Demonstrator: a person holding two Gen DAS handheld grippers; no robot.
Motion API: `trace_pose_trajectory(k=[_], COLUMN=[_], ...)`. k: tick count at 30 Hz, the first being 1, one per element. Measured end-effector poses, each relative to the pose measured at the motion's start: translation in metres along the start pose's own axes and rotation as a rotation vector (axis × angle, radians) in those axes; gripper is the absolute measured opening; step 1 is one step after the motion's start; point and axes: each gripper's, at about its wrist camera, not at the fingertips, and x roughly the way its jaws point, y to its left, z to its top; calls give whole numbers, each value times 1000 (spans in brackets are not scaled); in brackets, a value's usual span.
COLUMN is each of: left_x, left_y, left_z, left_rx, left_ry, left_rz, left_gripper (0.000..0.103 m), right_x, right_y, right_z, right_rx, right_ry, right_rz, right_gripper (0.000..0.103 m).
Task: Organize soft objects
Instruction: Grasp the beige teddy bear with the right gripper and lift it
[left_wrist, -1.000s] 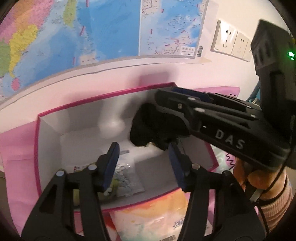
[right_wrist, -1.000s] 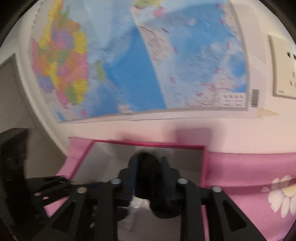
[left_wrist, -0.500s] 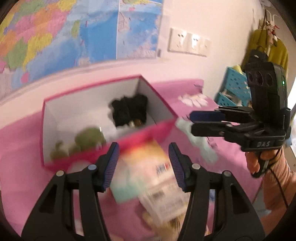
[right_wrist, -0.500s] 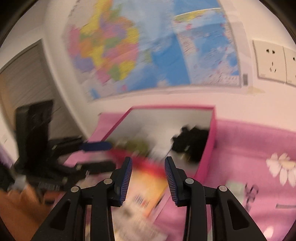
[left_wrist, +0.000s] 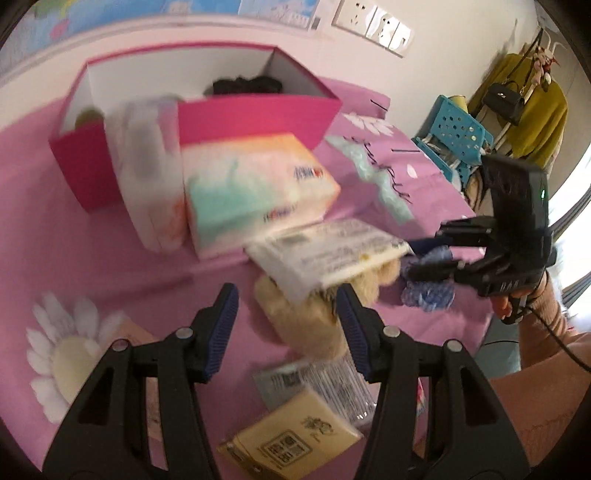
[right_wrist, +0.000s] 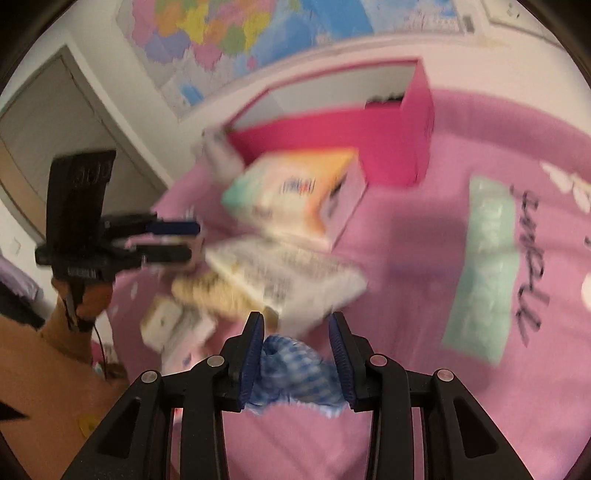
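Note:
A pink box (left_wrist: 258, 118) stands at the back of the pink bed and holds a black soft item (left_wrist: 243, 85) and a green one (left_wrist: 86, 116). My left gripper (left_wrist: 288, 325) is open above a beige plush (left_wrist: 306, 321) that lies partly under a white packet (left_wrist: 328, 254). My right gripper (right_wrist: 297, 354) is open with its fingers either side of a blue checked cloth (right_wrist: 295, 373); it also shows in the left wrist view (left_wrist: 428, 291). The right gripper appears at the right of the left wrist view (left_wrist: 417, 256).
A tissue pack (left_wrist: 255, 192) and a white soft pack (left_wrist: 147, 177) lean against the box front. Small packets (left_wrist: 295, 435) lie near the front. A mint cloth (right_wrist: 484, 273) lies to the right. A blue chair (left_wrist: 458, 140) stands beyond the bed.
Both grippers have pulled back from the box and dropped low over the bed. The black item that the right gripper held a second ago now lies in the box. The right gripper is now around the blue cloth.

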Motion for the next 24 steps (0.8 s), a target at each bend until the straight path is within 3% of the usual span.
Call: trace_pose_trajectory(k=[2,5,8,11,20,24], left_x=[4,9,11,13,30,35], left_y=[2,3,4,5,15,11], left_z=[-5,-9,-10,-12,-14,-12], left_rx=[-15,-32,-34,-44,-109,-108], left_ry=[13,34,44,60,129,130], left_rz=[-7,-40,-56,-80,-176,-201], left_gripper=[57,57,57,57,61,58], right_x=[9,18,18,17,27,30], right_y=[6,15,10,1,-12,-3], right_z=[-12,-18,-11,-2,4,8], right_rx=[-22,-44,8,68,199,183], right_ry=[77,103,35,-31,-56,-66], right_rz=[18,14,29,56,122,129], right_gripper=[37,37,38,50,53,33])
